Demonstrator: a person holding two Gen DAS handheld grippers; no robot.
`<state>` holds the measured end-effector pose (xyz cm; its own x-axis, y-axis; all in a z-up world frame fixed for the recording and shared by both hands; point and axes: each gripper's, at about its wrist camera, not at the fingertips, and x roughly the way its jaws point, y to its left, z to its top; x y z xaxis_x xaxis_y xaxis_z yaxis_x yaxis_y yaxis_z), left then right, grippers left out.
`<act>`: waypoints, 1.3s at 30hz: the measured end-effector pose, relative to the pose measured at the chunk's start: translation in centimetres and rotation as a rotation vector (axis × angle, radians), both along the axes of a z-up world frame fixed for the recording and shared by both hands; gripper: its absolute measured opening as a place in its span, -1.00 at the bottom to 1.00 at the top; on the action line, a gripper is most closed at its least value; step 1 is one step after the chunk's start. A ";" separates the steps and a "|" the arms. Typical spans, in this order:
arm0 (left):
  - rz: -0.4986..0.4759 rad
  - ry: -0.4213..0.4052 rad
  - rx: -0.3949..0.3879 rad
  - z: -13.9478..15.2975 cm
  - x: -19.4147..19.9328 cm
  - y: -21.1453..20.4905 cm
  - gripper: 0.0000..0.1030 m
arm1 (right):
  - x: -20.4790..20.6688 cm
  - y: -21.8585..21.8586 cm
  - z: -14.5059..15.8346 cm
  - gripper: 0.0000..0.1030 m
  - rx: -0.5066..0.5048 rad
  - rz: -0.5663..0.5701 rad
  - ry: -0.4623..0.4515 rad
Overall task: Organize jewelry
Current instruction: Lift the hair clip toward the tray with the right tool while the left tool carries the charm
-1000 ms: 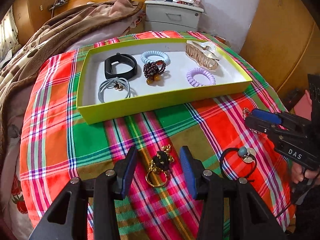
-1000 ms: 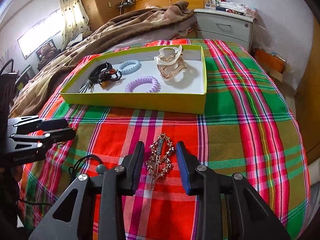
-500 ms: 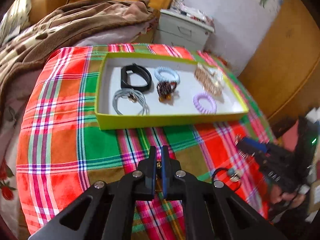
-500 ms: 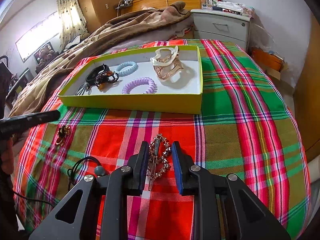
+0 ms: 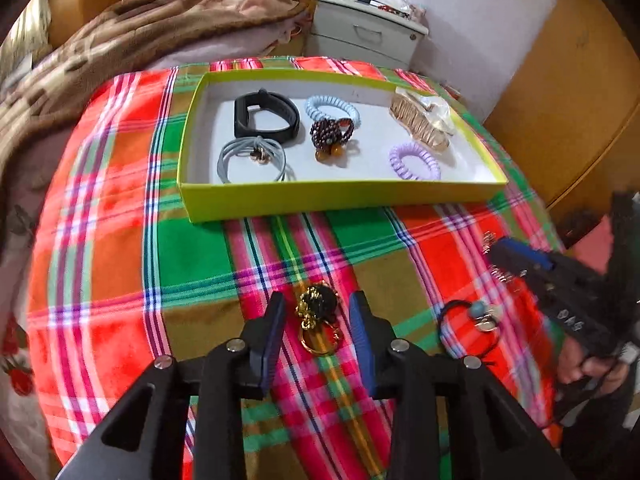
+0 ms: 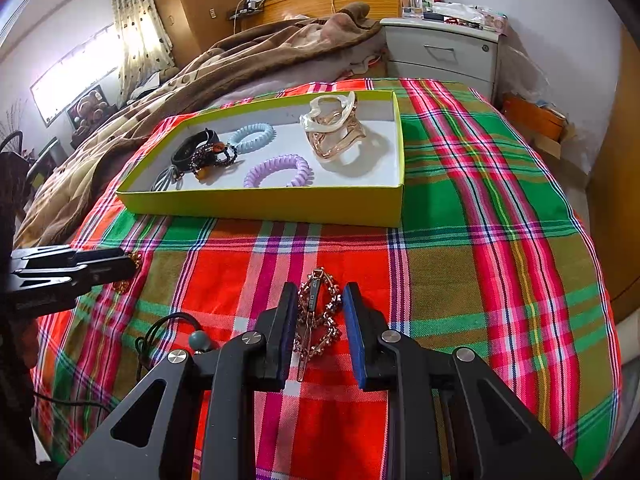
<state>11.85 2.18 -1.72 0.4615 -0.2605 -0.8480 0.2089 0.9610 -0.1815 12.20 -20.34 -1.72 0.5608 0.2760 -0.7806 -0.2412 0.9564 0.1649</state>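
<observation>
A yellow-green tray (image 5: 340,196) (image 6: 264,204) on the plaid cloth holds a black band (image 5: 266,116), grey ties (image 5: 250,158), a dark bead bracelet (image 5: 330,134), a blue coil tie (image 5: 332,108), a purple coil tie (image 5: 414,160) (image 6: 278,170) and clear hair claws (image 5: 420,120) (image 6: 336,128). My left gripper (image 5: 318,330) is open around a black-and-gold brooch (image 5: 318,312) on the cloth. My right gripper (image 6: 318,326) is open around a rhinestone hair clip (image 6: 316,312) lying on the cloth. A black hair tie with a teal bead (image 5: 474,320) (image 6: 176,336) lies between them.
A brown blanket (image 6: 200,76) is heaped behind the tray. A grey nightstand (image 5: 364,36) (image 6: 444,52) stands at the back. Wooden cabinet panels (image 5: 568,92) are on the right. The plaid cloth (image 6: 480,200) drops off at its right edge.
My left gripper was shut half a second ago and has opened around the brooch on the cloth. My right gripper has opened slightly wider around the hair clip.
</observation>
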 end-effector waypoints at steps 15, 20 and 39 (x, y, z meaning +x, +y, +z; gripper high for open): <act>0.053 -0.017 -0.316 2.1 0.4 3.6 -0.61 | -0.1 0.0 0.1 -0.53 -0.001 -0.004 -0.002; 0.090 0.004 -0.313 1.5 0.4 4.1 -0.61 | -0.1 0.0 0.1 -0.53 0.000 -0.007 -0.001; 0.059 -0.113 -0.201 6.3 4.1 3.3 -0.61 | 2.3 1.3 5.5 -0.53 0.042 0.015 -0.105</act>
